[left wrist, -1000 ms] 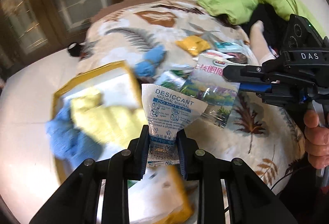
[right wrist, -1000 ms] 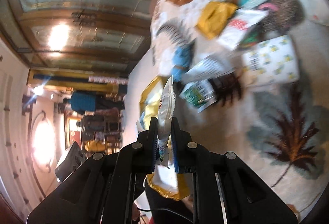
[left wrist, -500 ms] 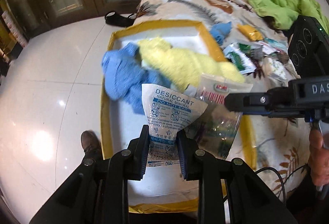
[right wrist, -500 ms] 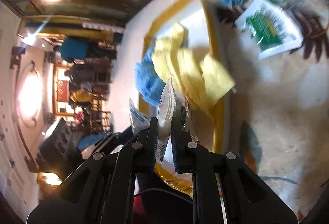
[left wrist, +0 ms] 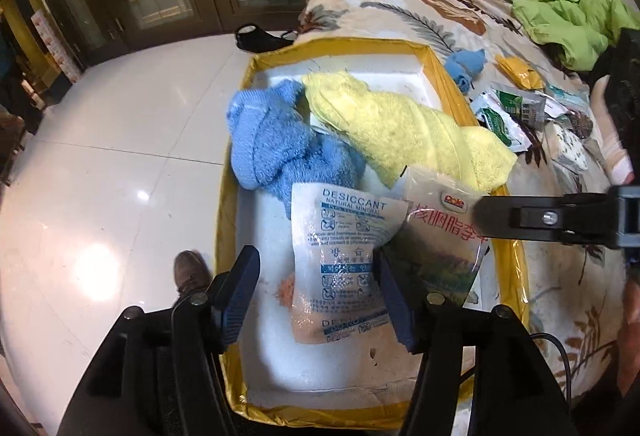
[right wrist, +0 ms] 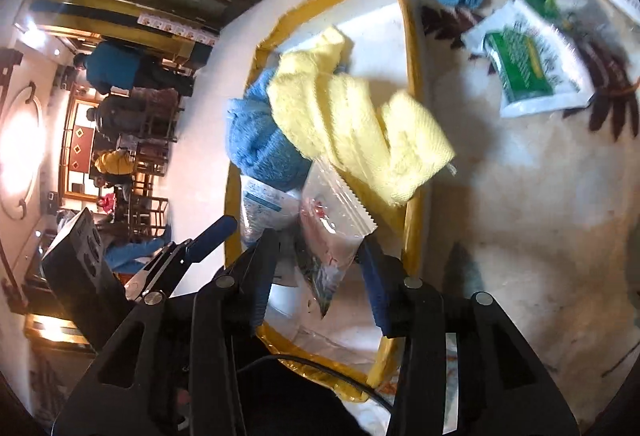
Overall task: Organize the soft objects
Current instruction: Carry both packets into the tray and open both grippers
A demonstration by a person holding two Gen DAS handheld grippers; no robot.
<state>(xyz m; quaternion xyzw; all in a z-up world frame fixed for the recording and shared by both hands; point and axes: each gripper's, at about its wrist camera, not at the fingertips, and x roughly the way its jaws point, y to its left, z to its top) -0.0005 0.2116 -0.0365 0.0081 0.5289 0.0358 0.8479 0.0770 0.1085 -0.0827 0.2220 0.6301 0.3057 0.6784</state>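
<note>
Looking through the left wrist view, a limp white-and-blue desiccant sachet (left wrist: 340, 260), judged light and best pinched at its edge, is being released over the yellow-rimmed white tray (left wrist: 430, 54); the left hand-held gripper (left wrist: 316, 292) is opening around it. In the right wrist view, a slippery clear plastic snack pouch (right wrist: 328, 240) is being let go by the opening right hand-held gripper (right wrist: 316, 276), above the same tray.

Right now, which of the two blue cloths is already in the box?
The big blue towel, bunched beside the yellow towel inside the yellow-rimmed box. The small rolled blue cloth lies outside the box, on the leaf-print blanket.
</note>
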